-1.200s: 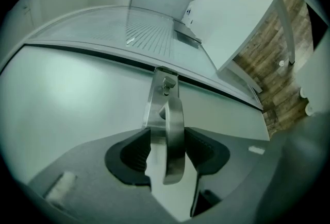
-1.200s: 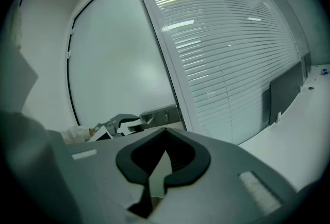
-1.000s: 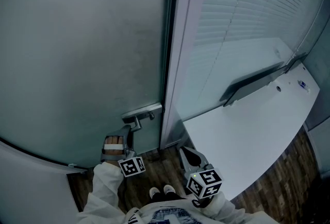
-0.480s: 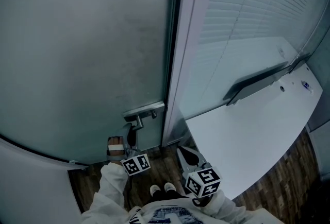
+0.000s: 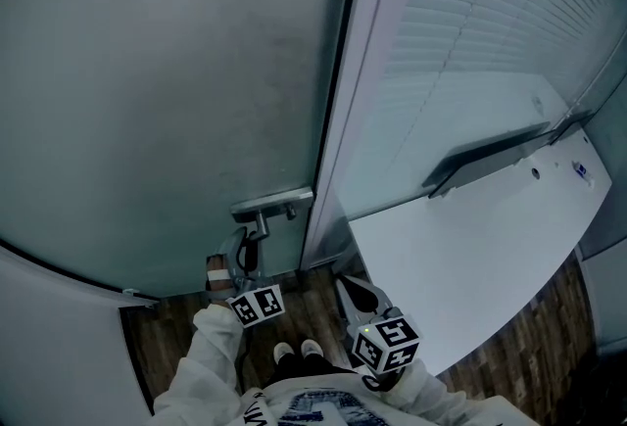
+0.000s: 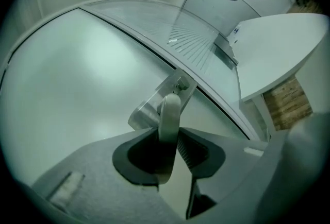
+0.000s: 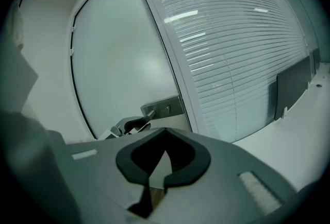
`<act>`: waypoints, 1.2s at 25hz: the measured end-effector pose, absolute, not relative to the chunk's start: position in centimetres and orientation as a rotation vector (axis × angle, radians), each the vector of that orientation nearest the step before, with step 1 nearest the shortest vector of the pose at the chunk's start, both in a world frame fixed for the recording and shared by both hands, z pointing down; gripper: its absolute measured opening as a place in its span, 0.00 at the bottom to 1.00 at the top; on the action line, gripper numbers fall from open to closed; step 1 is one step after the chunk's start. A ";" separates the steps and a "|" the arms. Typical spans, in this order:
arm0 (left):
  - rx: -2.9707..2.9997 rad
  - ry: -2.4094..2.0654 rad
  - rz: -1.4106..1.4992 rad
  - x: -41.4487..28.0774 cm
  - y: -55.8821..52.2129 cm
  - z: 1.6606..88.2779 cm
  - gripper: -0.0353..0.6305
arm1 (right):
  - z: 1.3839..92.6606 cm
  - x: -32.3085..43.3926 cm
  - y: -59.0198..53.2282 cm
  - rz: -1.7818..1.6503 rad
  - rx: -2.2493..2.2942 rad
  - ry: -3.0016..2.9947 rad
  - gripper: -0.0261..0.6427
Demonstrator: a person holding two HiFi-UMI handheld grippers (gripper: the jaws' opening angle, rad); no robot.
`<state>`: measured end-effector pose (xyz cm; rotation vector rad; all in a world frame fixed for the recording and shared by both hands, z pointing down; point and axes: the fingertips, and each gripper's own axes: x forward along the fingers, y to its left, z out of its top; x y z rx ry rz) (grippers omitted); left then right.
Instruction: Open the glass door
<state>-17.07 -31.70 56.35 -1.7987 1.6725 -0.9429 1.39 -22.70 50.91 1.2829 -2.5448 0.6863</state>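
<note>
While the left gripper (image 6: 172, 141) has the handle (image 6: 170, 114) between its jaws, the job is to turn that lever fully before moving the door. The jaws are closing on it, and both pads lie against its sides. In the head view the handle hangs below its plate (image 5: 273, 204), low on the glass door (image 5: 176, 101) and just beside the frame (image 5: 338, 120). The door looks to sit at the frame, not yet swung.

The grip looks to sit toward the lever's free end, which gives good leverage. The turn should follow the lever's own arc about its pivot at the plate, so the smooth metal does not slide out of the pads. Only when the latch gives should the hand move the door, steadily and along the door's swing. I cannot tell from here whether it opens toward the person or away, so a light test either way seems wise.

The right gripper (image 7: 154, 176) hangs near the desk (image 5: 470, 267), its jaws together with nothing between them. It is best kept clear of the door's edge.
</note>
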 end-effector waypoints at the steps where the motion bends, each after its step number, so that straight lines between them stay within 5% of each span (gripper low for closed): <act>1: -1.798 1.669 -0.946 -17.0 -31.4 56.3 0.23 | 50.9 1.4 -22.6 0.688 1.278 -2.547 0.05; 30: -1.731 1.610 -1.270 -15.7 -23.2 53.9 0.21 | 49.4 0.6 -20.2 0.767 1.116 -2.637 0.05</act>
